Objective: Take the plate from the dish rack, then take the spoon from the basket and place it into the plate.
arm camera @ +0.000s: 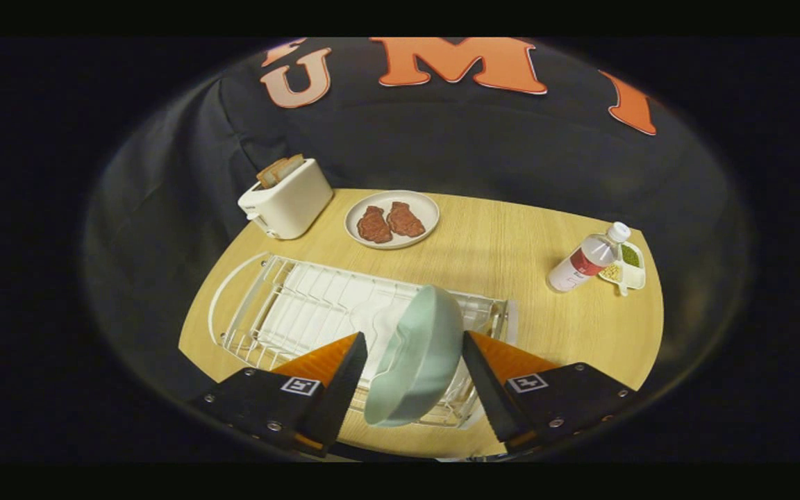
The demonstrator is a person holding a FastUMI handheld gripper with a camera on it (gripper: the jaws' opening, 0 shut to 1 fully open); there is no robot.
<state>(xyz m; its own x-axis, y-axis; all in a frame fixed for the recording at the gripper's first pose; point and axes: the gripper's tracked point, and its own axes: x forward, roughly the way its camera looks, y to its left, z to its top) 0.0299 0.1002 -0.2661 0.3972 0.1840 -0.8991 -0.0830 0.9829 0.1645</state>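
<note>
Black cloth backs your booth, and below it a light wooden table [483, 243] carries everything you are working with. Your gripper [414, 368] hangs over the near side of that table with its fingers spread wide. Between them stands the pale green plate [417, 357], tilted on edge in the white wire dish rack [289, 312], its rim leaning toward your right finger. Neither finger touches the plate as far as you can see; there is a gap on each side, so you have hold of nothing. The rack stretches away from the plate to your left, with a white drip tray under its wires.

Beyond the rack, at the far edge of the table, you have a white toaster [289, 201] with slices of bread standing in it, and just beside it a round dish [392, 219] holding two brown pieces of meat. Well off to your right lies a plastic bottle [584, 258] on its side, touching a small white divided tray [632, 267] of green and yellow bits.
</note>
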